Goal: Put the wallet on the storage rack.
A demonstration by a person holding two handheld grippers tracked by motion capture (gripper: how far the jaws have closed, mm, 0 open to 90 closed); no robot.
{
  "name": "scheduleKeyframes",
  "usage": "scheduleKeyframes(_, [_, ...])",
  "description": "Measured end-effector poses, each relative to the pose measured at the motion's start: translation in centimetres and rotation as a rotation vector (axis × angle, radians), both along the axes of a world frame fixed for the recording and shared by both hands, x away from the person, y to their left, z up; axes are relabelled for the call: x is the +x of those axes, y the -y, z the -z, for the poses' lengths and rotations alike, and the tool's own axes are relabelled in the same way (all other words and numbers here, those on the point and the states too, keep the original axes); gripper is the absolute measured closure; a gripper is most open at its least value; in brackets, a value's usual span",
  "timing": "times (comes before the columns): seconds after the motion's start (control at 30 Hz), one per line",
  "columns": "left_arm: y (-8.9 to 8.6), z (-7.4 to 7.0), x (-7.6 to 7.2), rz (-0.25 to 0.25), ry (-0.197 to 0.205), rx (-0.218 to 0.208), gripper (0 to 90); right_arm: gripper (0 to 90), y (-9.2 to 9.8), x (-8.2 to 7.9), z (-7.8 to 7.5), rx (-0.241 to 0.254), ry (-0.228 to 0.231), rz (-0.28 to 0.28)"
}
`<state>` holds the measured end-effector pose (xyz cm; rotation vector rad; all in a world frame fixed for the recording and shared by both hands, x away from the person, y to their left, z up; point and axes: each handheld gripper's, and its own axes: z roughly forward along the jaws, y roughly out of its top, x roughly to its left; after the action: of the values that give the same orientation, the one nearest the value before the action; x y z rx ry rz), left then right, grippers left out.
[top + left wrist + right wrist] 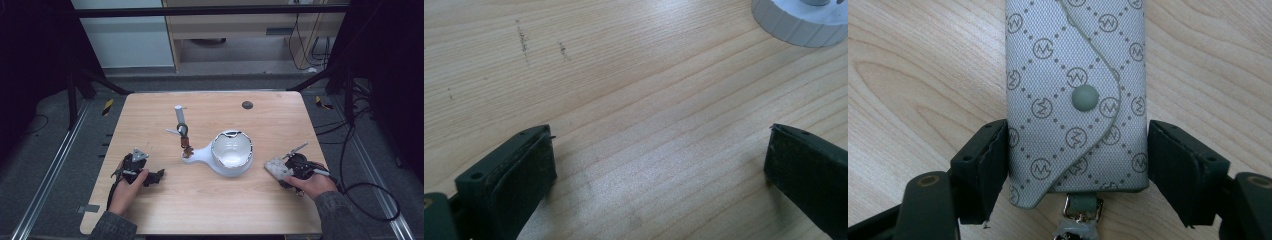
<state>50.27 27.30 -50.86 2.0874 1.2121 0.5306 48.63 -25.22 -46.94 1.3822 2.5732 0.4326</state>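
Observation:
A grey fabric key pouch with a diamond logo print and a snap button lies flat on the wooden table. My right gripper has one pad against each long side of it, shut on the pouch. From above, the pouch sits at the table's right, just ahead of the right gripper. My left gripper rests at the table's left, and in its own view the left gripper stands open over bare wood.
A white bowl with a side handle stands mid-table, its ribbed rim seen from the left gripper. Behind it lie a white stick, a dark ring and small brown pieces. A dark round spot marks the far edge.

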Motion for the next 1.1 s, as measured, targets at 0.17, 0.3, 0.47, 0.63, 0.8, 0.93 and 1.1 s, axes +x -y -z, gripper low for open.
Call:
scheduleKeyframes(0.17, [0.0, 0.0, 0.0, 0.001, 0.000, 0.000, 0.0, 31.4, 0.0, -0.1, -0.6, -0.016, 0.006, -0.033])
scheduleKeyframes(0.3, [0.0, 0.0, 0.0, 0.001, 0.000, 0.001, 0.0, 31.8, -0.1, -0.5, -1.5, -0.030, 0.024, -0.051])
scheduleKeyframes(0.47, [0.0, 0.0, 0.0, 0.000, 0.000, 0.001, 0.0, 32.0, -0.2, -1.6, -4.7, -0.066, 0.085, -0.099])
scheduleKeyframes(0.63, [0.0, 0.0, 0.0, 0.000, -0.001, 0.001, 0.0, 32.2, -0.7, -2.1, -7.3, -0.096, 0.130, -0.138])
scheduleKeyframes(0.8, [0.0, 0.0, 0.0, -0.001, -0.001, -0.001, 0.0, 32.3, -1.3, -2.3, -9.3, -0.108, 0.163, -0.158])
scheduleKeyframes(0.93, [0.0, 0.0, 0.0, -0.002, -0.001, 0.000, 0.0, 32.3, -1.9, -2.1, -10.3, -0.115, 0.178, -0.166])
scheduleKeyframes(1.1, [0.0, 0.0, 0.0, -0.002, -0.001, 0.000, 0.0, 32.4, -2.7, -1.8, -11.5, -0.127, 0.198, -0.172])
